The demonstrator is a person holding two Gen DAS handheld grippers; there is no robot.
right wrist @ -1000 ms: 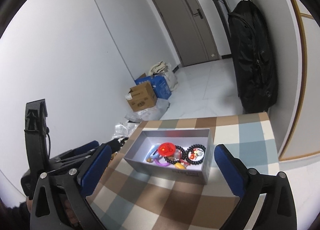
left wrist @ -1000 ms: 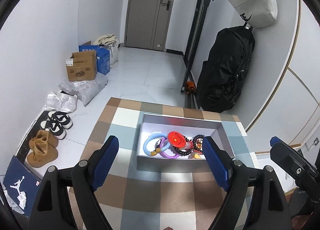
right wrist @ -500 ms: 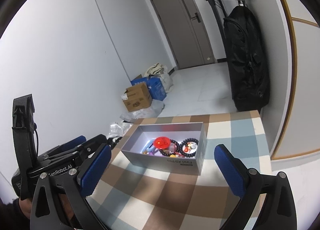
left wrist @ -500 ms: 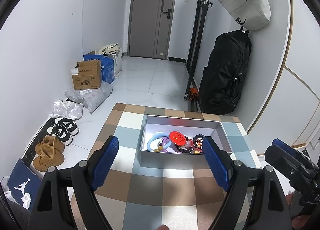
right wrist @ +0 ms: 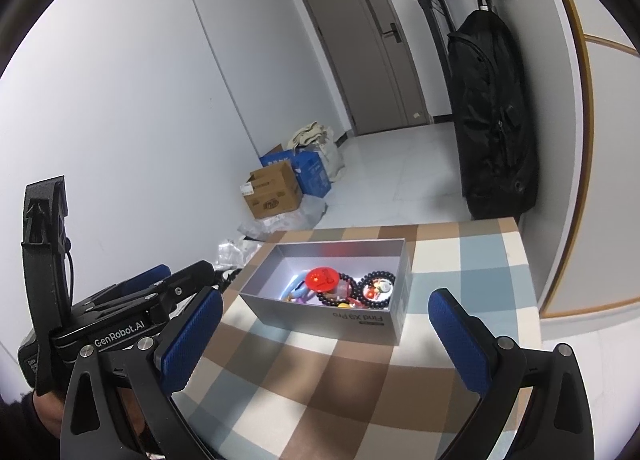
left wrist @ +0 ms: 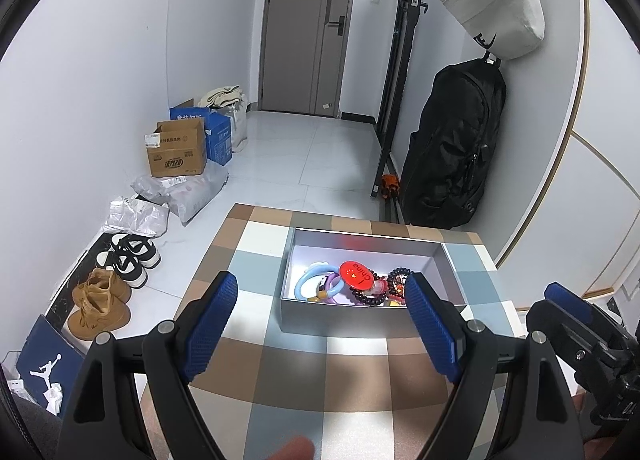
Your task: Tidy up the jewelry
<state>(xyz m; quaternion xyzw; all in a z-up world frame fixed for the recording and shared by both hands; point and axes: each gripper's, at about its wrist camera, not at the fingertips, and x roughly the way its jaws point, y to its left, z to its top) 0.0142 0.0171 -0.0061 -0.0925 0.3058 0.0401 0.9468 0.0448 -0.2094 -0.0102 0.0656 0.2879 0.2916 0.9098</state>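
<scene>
- The left gripper (left wrist: 320, 324) hovers empty, jaws spread wide.
- The right gripper (right wrist: 326, 334) likewise gapes, holding nothing.
- The grey box (left wrist: 360, 320) sits at 12 o'clock on the checked table (left wrist: 352, 380).
- Bracelets (left wrist: 320, 287) and a red badge (left wrist: 356, 275) lie inside; the smaller pieces blur together.

**Both grippers spread wide, holding nothing**

Left gripper (left wrist: 322, 326): blue pads (left wrist: 210, 326) far apart, nothing between the fingers. Right gripper (right wrist: 326, 340): likewise spread, nothing between its pads (right wrist: 460, 344). Side by side, left one level with the right's left finger.
</scene>
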